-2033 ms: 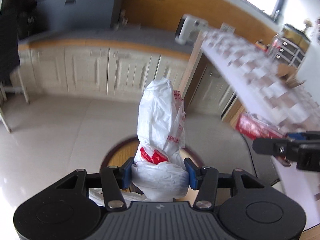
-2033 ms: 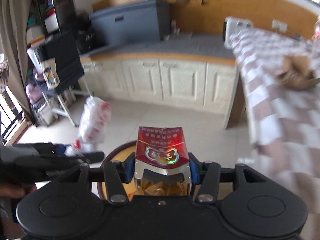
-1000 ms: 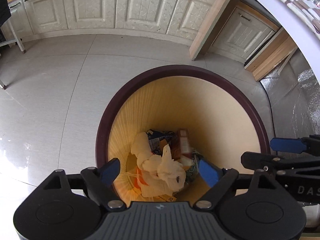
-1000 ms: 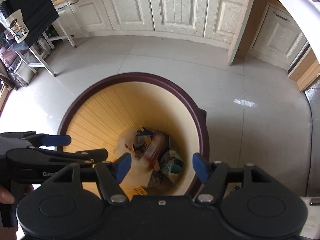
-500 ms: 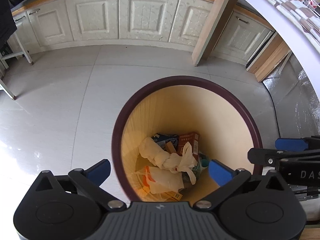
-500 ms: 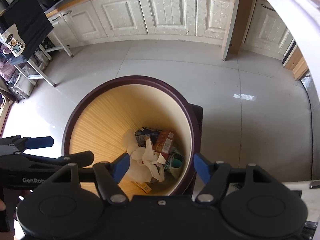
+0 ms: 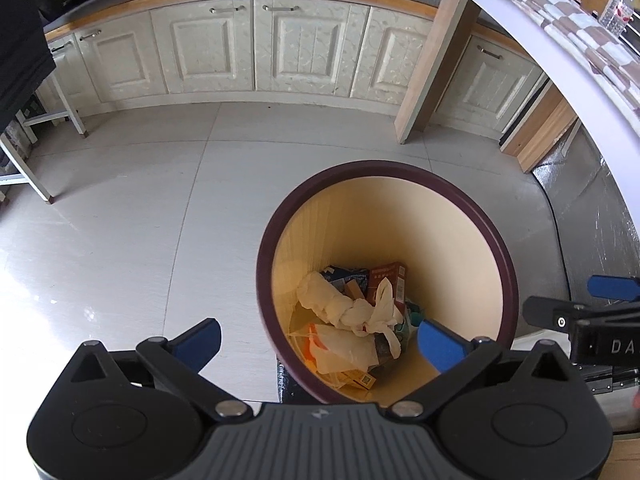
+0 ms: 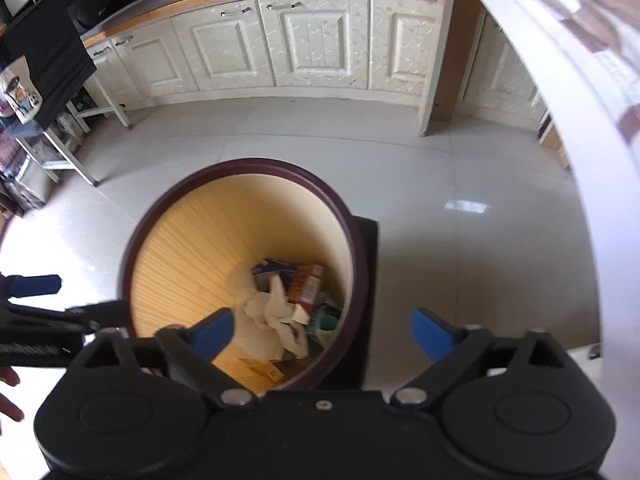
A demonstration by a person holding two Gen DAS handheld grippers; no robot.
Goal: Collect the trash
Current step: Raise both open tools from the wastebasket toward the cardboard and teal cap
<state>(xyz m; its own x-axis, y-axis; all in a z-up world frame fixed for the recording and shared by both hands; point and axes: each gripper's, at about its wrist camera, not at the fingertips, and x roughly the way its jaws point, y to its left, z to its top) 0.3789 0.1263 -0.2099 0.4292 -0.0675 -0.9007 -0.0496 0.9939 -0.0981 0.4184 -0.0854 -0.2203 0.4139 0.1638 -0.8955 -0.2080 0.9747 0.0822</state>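
With both tools held over the bin [image 7: 508, 264], stock stands as follows.

Left gripper [image 7: 318, 338]: blue pads spread to their widest, nothing between them; its jaws have just been opening. Right gripper [image 8: 322, 330]: pads likewise wide apart and empty, the jaws having just been opening.

Bin: round, dark rim, yellow inside wall, standing on the grey tiled floor [image 7: 120, 208] beside the table with the checked cloth [image 7: 580, 40].

Contents, all lying at the bottom: knotted white plastic bag [image 7: 352, 312]; red packet [image 7: 394, 280], leaning near the far wall; dark blue wrapper [image 7: 346, 274]; a pale bag with orange print [image 7: 340, 346]; a small green item, partly hidden by the right pad in the left view.

Progress, as judged: bag and packet are deposited, so this round of disposal looks complete. Remaining: whatever litter lies on the table or elsewhere; none shows on the floor in either view, and the tabletop is mostly out of sight.
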